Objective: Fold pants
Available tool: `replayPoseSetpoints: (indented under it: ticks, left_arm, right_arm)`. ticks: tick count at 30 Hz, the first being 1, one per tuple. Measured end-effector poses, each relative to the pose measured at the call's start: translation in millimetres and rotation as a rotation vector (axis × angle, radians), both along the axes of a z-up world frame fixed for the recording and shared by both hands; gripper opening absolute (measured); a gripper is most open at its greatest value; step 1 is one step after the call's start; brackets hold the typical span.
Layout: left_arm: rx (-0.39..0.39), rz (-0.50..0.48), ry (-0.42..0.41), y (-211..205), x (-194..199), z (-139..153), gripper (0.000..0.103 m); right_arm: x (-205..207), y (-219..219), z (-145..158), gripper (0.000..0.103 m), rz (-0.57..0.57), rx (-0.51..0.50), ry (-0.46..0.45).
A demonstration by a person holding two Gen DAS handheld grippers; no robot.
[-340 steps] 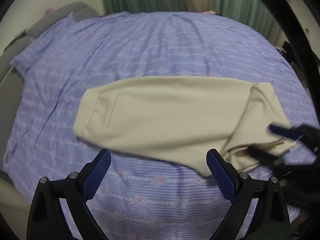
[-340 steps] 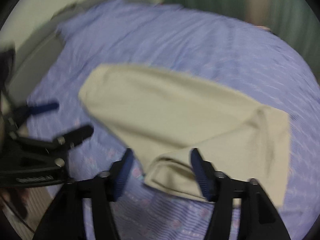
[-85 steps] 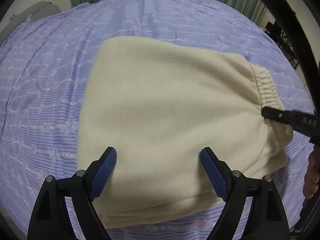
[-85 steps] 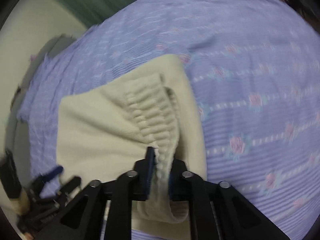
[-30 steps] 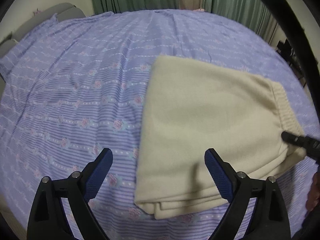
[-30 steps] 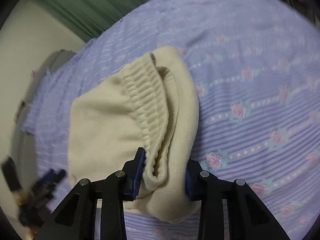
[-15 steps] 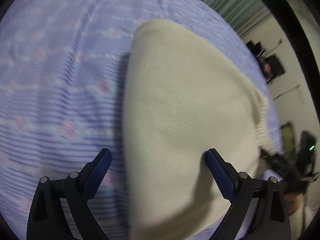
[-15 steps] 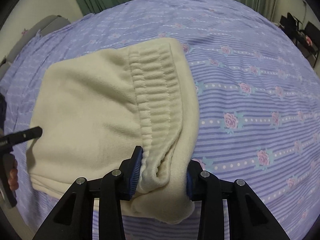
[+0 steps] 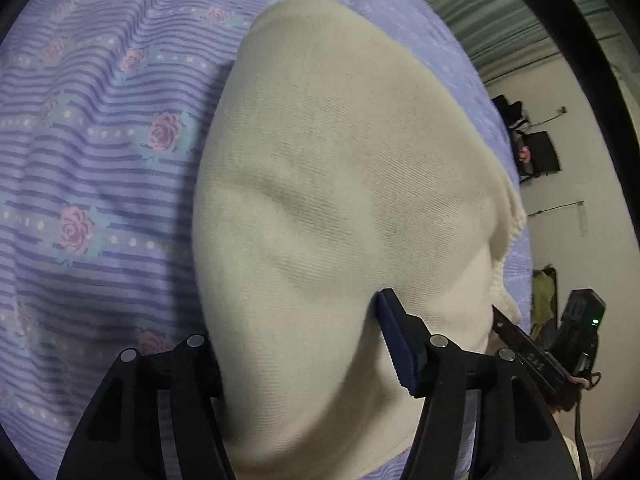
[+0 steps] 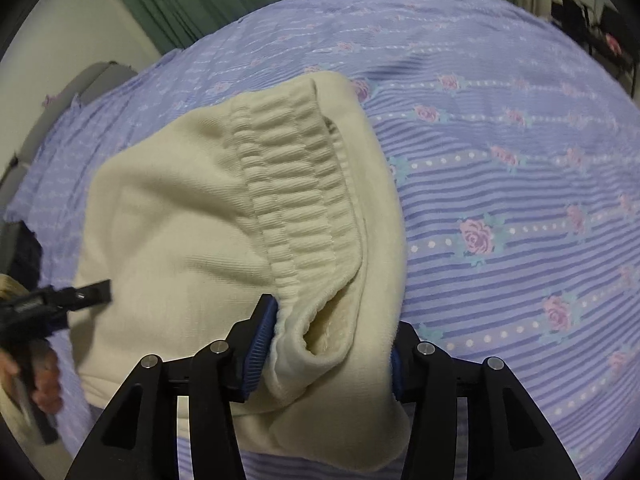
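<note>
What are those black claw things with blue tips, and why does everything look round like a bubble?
A person holds one grabbing tool in each hand. Each tool carries a wide bubble-lens camera looking along its two fingers, which makes everything look round. One picture comes from the left tool, the other from the right tool. Cream pants, already folded into a bundle, lie on a purple bedsheet with pink roses. Both tools have the bundle between their fingers, the right one near the ribbed waistband.

Left hand-held gripper (image 9: 304,344): jaws partly closed around a thick bunch of the pants (image 9: 340,200), near their folded edge. Right hand-held gripper (image 10: 328,344): jaws likewise around the waistband end, blue pads (image 10: 260,340) against the fabric.
</note>
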State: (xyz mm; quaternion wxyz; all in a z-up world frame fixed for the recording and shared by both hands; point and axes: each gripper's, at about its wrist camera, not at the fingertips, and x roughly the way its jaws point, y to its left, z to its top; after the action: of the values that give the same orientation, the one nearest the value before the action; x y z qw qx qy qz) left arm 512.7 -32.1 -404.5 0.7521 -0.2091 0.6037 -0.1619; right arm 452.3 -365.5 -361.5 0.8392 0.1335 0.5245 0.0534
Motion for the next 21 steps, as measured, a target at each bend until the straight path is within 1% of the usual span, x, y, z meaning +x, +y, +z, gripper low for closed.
replayPoseSetpoints:
  ticks: [1, 2, 3, 4, 7, 9, 10, 11, 14, 15, 17, 21]
  left_arm:
    - [0.013, 0.003, -0.007, -1.0, -1.9, 6.1, 0.047]
    - [0.036, 0.001, -0.031, -4.2, -5.5, 16.4, 0.041]
    - [0.059, -0.007, -0.061, -9.2, -9.1, 26.9, 0.033]
    - [0.068, -0.009, -0.081, -8.6, -13.9, 35.9, 0.031]
    - [0.097, -0.008, -0.119, -12.0, -28.4, 61.5, 0.029]
    - [0.138, -0.022, -0.138, -16.5, -43.4, 76.5, 0.029]
    - [0.163, -0.033, -0.150, -19.4, -56.2, 86.2, 0.029]
    - [0.171, -0.037, -0.151, -20.9, -67.0, 91.4, 0.029]
    - [0.164, -0.047, -0.154, -14.4, -110.0, 112.1, 0.029]
    - [0.166, -0.054, -0.157, -5.9, -123.4, 118.8, 0.029]
    - [0.182, -0.066, -0.161, -2.9, -155.0, 132.6, 0.029]
    - [0.202, -0.095, -0.174, 5.9, -198.2, 161.4, 0.029]
  right_arm:
    - [-0.3, 1.0, 3.5, 0.041, 0.008, 0.002, 0.004]
    - [-0.9, 2.3, 7.9, 0.037, 0.015, 0.000, 0.004]
    - [-2.2, 3.4, 14.1, 0.034, 0.018, -0.006, 0.004]
    - [-4.4, 4.4, 20.6, 0.033, 0.015, -0.008, 0.001]
    - [-22.1, 9.0, 48.7, 0.031, 0.004, 0.011, -0.040]
    - [-33.4, 13.0, 64.3, 0.030, 0.004, 0.020, -0.056]
    - [-42.2, 14.9, 73.8, 0.030, 0.006, 0.023, -0.065]
    - [-52.8, 17.3, 83.1, 0.030, 0.008, 0.024, -0.071]
    - [-91.9, 28.3, 109.9, 0.030, 0.045, -0.010, -0.091]
    - [-103.5, 31.1, 117.1, 0.030, 0.052, -0.013, -0.092]
    - [-127.0, 36.4, 129.8, 0.030, 0.060, -0.004, -0.086]
    - [-176.3, 55.3, 156.8, 0.030, 0.102, -0.045, -0.089]
